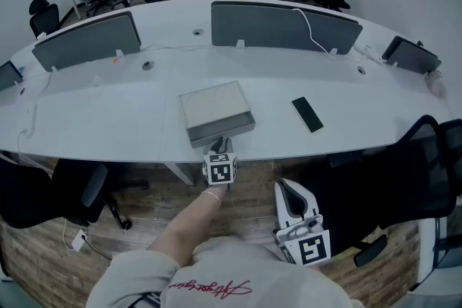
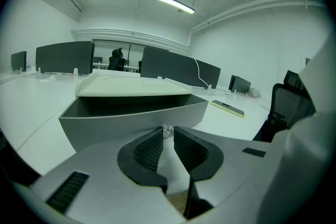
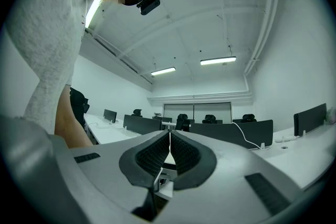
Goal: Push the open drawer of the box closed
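White office desk (image 1: 108, 119): box (image 1: 214, 106), drawer (image 2: 131, 118) open; left gripper (image 2: 168, 131) jaws slightly apart at drawer front; right gripper (image 3: 169, 136) jaws together, empty.

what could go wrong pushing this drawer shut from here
1. Nothing visibly braces the box on the smooth desk. The right hand-held gripper hangs below the desk edge, so a push may slide the whole box back instead of closing the drawer.
2. The left hand-held gripper is at the drawer front with narrow tips slightly apart, so it could slip off or skew the drawer.
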A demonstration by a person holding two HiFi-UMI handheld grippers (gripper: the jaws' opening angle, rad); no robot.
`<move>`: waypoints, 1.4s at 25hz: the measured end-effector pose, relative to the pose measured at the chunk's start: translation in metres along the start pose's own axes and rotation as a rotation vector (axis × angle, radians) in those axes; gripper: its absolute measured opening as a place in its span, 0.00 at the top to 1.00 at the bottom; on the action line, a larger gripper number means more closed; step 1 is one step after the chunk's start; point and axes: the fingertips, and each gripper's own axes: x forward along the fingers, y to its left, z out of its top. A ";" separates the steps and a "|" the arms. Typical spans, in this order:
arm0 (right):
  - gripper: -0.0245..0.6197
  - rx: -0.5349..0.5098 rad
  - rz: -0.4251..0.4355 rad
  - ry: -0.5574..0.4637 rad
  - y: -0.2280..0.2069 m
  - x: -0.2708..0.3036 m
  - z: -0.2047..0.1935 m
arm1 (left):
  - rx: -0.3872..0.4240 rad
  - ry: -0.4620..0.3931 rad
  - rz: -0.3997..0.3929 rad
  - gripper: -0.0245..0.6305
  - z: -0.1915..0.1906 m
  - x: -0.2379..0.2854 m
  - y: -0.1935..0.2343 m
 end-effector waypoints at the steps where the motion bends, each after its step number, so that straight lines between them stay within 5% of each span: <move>1: 0.93 0.000 -0.001 -0.001 0.000 0.001 0.000 | -0.004 0.004 -0.002 0.85 0.001 0.000 0.001; 35: 0.93 0.013 0.004 -0.008 -0.002 0.005 0.001 | -0.001 0.068 0.003 0.85 0.014 0.019 0.019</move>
